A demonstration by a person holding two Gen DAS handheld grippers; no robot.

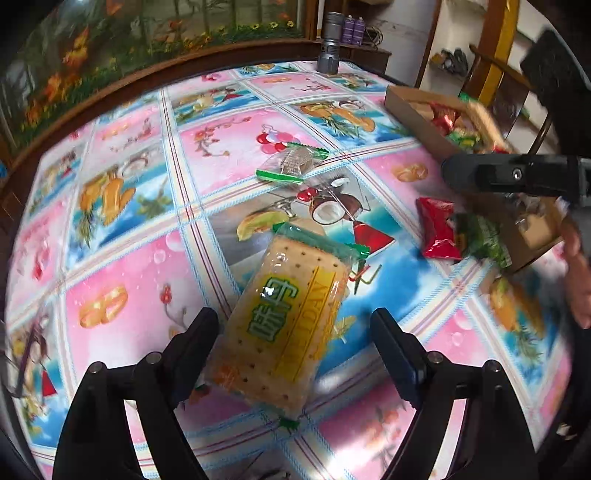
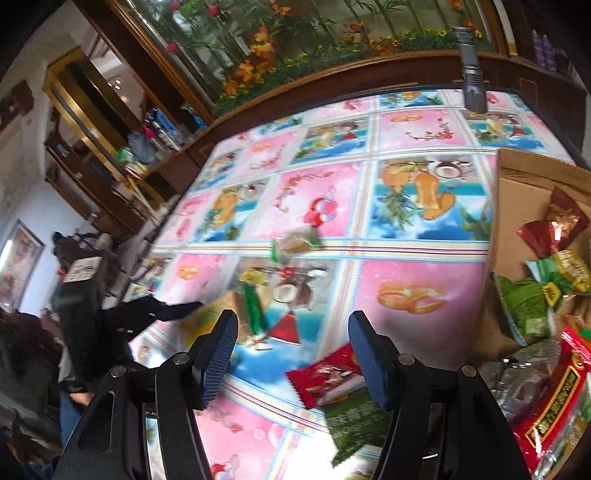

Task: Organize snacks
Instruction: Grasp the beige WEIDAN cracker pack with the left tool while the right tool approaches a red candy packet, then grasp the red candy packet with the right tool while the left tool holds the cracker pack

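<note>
My left gripper (image 1: 295, 332) is open, its jaws on either side of a yellow cracker packet (image 1: 284, 321) with green ends that lies on the patterned table. A small clear packet with green ends (image 1: 291, 164) lies farther back. A red snack packet (image 1: 439, 229) and a green one (image 1: 480, 236) lie by the cardboard box (image 1: 417, 122). My right gripper (image 2: 291, 350) is open and empty above the table; the red packet (image 2: 327, 374) and the green packet (image 2: 351, 424) lie under its right finger. The box (image 2: 517, 192) holds several snacks.
A grey flashlight (image 1: 330, 44) stands at the table's far edge, against a wooden-framed flower panel (image 1: 147, 33). The right gripper's finger (image 1: 509, 173) crosses the left wrist view at right. The left gripper (image 2: 155, 310) shows at left in the right wrist view. Shelves stand far left.
</note>
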